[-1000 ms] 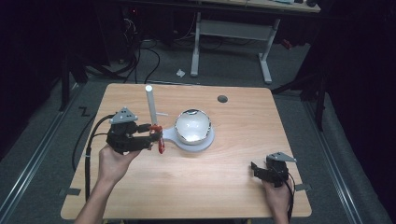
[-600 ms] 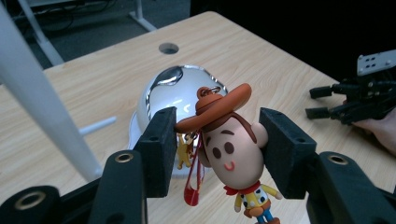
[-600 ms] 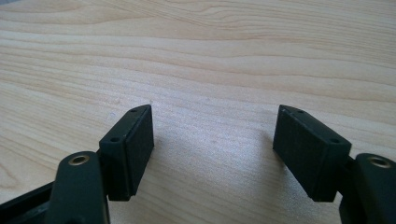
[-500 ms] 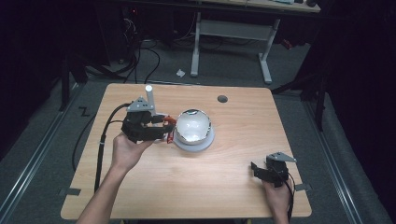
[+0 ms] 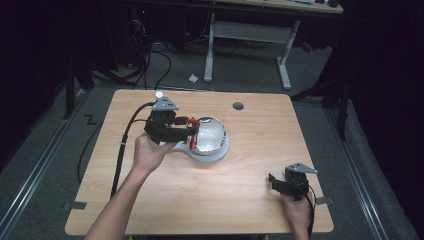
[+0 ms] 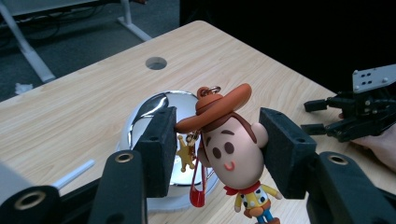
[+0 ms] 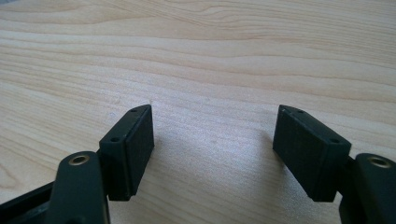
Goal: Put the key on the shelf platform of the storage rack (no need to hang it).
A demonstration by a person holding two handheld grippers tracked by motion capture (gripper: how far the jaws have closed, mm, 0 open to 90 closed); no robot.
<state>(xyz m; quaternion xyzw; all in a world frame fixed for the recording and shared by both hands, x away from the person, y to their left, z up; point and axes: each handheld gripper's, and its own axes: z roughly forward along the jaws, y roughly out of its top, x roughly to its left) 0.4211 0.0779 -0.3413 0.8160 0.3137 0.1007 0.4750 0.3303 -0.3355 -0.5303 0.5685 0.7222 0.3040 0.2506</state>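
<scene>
the wooden table (image 5: 200, 200) carries everything, with a round cable hole (image 5: 238, 106) near its far edge. a shiny chrome dome (image 5: 212, 135) sits on a white round base (image 5: 220, 152) a little left of the table's middle. the left gripper (image 5: 187, 131) is held just beside the dome's left side, its cable trailing back over the table's left part. in the left gripper view its fingers (image 6: 159, 149) stand part-way apart with a small cowboy figure (image 6: 231, 154) between them: the right finger presses the side of the figure's head, the left finger touches the brim of its brown hat, so the figure is gripped by the head, hanging in front of the dome. a red strap and a gold star dangle beside it. the right gripper (image 5: 280, 182) rests near the table's near right corner, well apart from the dome; in its own view its fingers (image 7: 133, 149) are spread wide with nothing between them, just above bare wood.
</scene>
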